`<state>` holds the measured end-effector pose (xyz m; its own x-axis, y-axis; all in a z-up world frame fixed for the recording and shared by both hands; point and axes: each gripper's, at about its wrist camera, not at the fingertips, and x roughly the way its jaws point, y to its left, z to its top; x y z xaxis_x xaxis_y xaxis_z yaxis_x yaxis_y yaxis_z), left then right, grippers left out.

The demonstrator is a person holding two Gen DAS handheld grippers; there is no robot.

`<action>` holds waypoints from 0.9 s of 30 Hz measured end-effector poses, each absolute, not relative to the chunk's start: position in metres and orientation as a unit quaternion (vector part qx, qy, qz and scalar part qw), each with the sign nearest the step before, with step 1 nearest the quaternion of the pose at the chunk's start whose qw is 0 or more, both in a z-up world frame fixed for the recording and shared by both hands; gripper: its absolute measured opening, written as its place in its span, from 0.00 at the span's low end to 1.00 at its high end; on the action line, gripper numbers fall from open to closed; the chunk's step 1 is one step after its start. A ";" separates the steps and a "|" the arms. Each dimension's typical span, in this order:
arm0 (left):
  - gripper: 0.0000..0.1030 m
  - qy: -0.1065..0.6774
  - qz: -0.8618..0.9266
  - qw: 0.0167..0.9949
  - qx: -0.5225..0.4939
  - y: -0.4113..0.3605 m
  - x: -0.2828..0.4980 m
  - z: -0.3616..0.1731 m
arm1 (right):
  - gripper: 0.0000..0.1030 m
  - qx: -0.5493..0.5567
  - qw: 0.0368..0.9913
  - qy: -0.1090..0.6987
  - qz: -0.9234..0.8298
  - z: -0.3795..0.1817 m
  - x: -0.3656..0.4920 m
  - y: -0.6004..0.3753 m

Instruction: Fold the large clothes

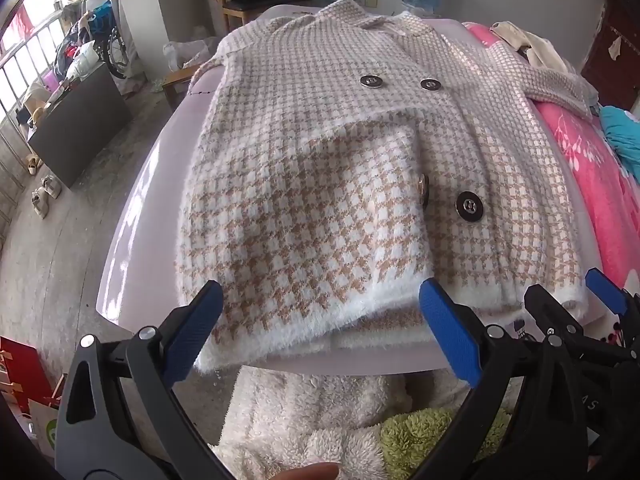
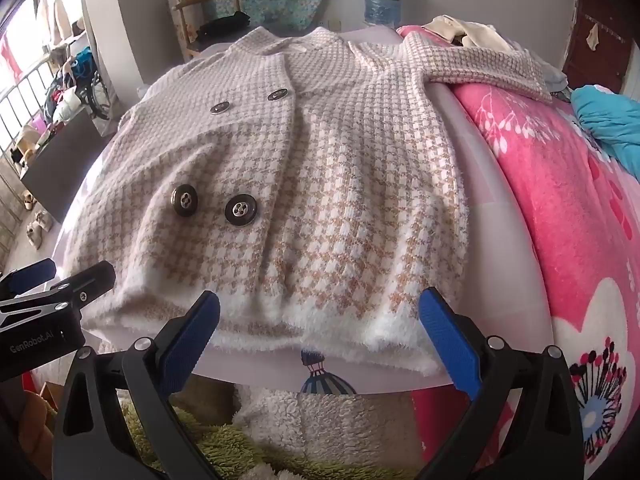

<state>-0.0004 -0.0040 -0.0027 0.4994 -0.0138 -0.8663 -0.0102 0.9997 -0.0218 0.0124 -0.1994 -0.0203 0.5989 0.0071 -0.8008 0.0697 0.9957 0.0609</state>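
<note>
A beige-and-white houndstooth cardigan (image 1: 320, 140) with dark buttons (image 1: 469, 207) lies front up on a pale lilac table (image 1: 132, 216). In the left wrist view a flap of it (image 1: 304, 216) lies folded over the left side, and its fluffy white hem hangs over the table's near edge. My left gripper (image 1: 320, 320) is open, its blue pads either side of that hem without pressing it. In the right wrist view my right gripper (image 2: 320, 320) is open just before the cardigan's (image 2: 320, 160) right hem. One sleeve (image 2: 488, 68) stretches right onto the blanket. Each gripper shows in the other's view: right (image 1: 580, 312), left (image 2: 60, 284).
A pink flowered blanket (image 2: 560, 200) borders the table's right side, with a teal cloth (image 2: 608, 120) on it. Fluffy white and green fabric (image 1: 340, 420) lies below the near edge. A wooden chair (image 2: 200, 20) and water jug (image 2: 382, 0) stand behind. A dark cabinet (image 1: 80, 128) and shoes (image 1: 44, 196) are left.
</note>
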 end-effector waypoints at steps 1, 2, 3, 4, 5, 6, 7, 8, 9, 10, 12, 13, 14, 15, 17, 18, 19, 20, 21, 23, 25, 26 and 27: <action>0.92 0.501 -0.001 0.866 -0.012 -0.004 -0.001 -0.003 | 0.94 0.042 0.893 0.447 -0.018 -0.021 0.012 -0.199; 0.92 0.500 -0.001 0.866 -0.012 -0.004 0.000 -0.003 | 0.94 0.040 0.893 0.449 -0.018 -0.022 0.014 -0.200; 0.92 0.500 -0.001 0.866 -0.012 -0.004 -0.001 -0.003 | 0.94 0.040 0.893 0.449 -0.017 -0.022 0.014 -0.200; 0.92 0.501 -0.001 0.865 -0.012 -0.003 0.000 -0.002 | 0.94 0.039 0.893 0.449 -0.017 -0.022 0.015 -0.200; 0.92 0.501 -0.002 0.865 -0.013 -0.003 0.001 -0.002 | 0.94 0.038 0.893 0.449 -0.017 -0.022 0.015 -0.200; 0.92 0.501 -0.001 0.865 -0.012 -0.003 0.001 -0.002 | 0.94 0.039 0.893 0.448 -0.017 -0.022 0.015 -0.200; 0.92 0.501 -0.002 0.865 -0.012 -0.003 0.001 -0.002 | 0.94 0.039 0.893 0.448 -0.017 -0.022 0.015 -0.200; 0.92 0.502 -0.002 0.865 -0.013 -0.002 0.001 -0.002 | 0.94 0.039 0.893 0.449 -0.017 -0.022 0.016 -0.200; 0.92 0.502 -0.002 0.865 -0.013 -0.002 0.001 -0.002 | 0.94 0.039 0.893 0.448 -0.017 -0.022 0.016 -0.200; 0.92 0.502 -0.002 0.865 -0.013 -0.002 0.001 -0.002 | 0.94 0.039 0.893 0.448 -0.017 -0.022 0.016 -0.200; 0.92 0.502 -0.002 0.865 -0.013 -0.002 0.001 -0.002 | 0.94 0.038 0.893 0.448 -0.017 -0.022 0.016 -0.200; 0.92 0.502 -0.002 0.865 -0.013 -0.002 0.001 -0.002 | 0.94 0.038 0.893 0.448 -0.017 -0.022 0.016 -0.200; 0.92 0.502 -0.003 0.864 -0.013 -0.002 0.001 -0.002 | 0.94 0.038 0.893 0.449 -0.017 -0.022 0.016 -0.200; 0.92 0.503 -0.002 0.864 -0.013 -0.002 0.001 -0.002 | 0.94 0.038 0.893 0.449 -0.017 -0.022 0.017 -0.200; 0.92 0.503 -0.002 0.864 -0.014 -0.002 0.001 -0.002 | 0.94 0.039 0.893 0.449 -0.017 -0.022 0.016 -0.200; 0.92 0.503 -0.002 0.864 -0.013 -0.003 0.001 -0.002 | 0.94 0.039 0.893 0.448 -0.018 -0.022 0.016 -0.200; 0.92 0.503 -0.002 0.864 -0.014 -0.002 0.001 -0.002 | 0.94 0.038 0.893 0.448 -0.018 -0.021 0.016 -0.200; 0.92 0.503 -0.001 0.864 -0.014 -0.002 0.001 -0.002 | 0.94 0.038 0.893 0.448 -0.018 -0.021 0.016 -0.200; 0.92 0.503 -0.001 0.864 -0.013 -0.002 0.001 -0.002 | 0.94 0.039 0.893 0.447 -0.018 -0.021 0.017 -0.200; 0.92 0.503 -0.001 0.864 -0.014 0.000 0.001 -0.005 | 0.94 0.039 0.894 0.447 -0.018 -0.021 0.017 -0.200; 0.92 0.503 0.000 0.864 -0.014 0.001 0.001 -0.007 | 0.94 0.040 0.894 0.446 -0.016 -0.020 0.018 -0.200; 0.92 0.503 0.001 0.864 -0.014 0.001 0.001 -0.007 | 0.94 0.039 0.894 0.446 -0.016 -0.020 0.018 -0.200; 0.92 0.503 0.001 0.864 -0.015 0.002 0.001 -0.007 | 0.94 0.038 0.894 0.446 -0.016 -0.020 0.018 -0.199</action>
<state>0.0011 0.0020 -0.0074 0.4934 -0.0127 -0.8697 -0.0167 0.9996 -0.0241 0.0184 -0.1992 -0.0199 0.6021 0.0064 -0.7984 0.0619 0.9966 0.0546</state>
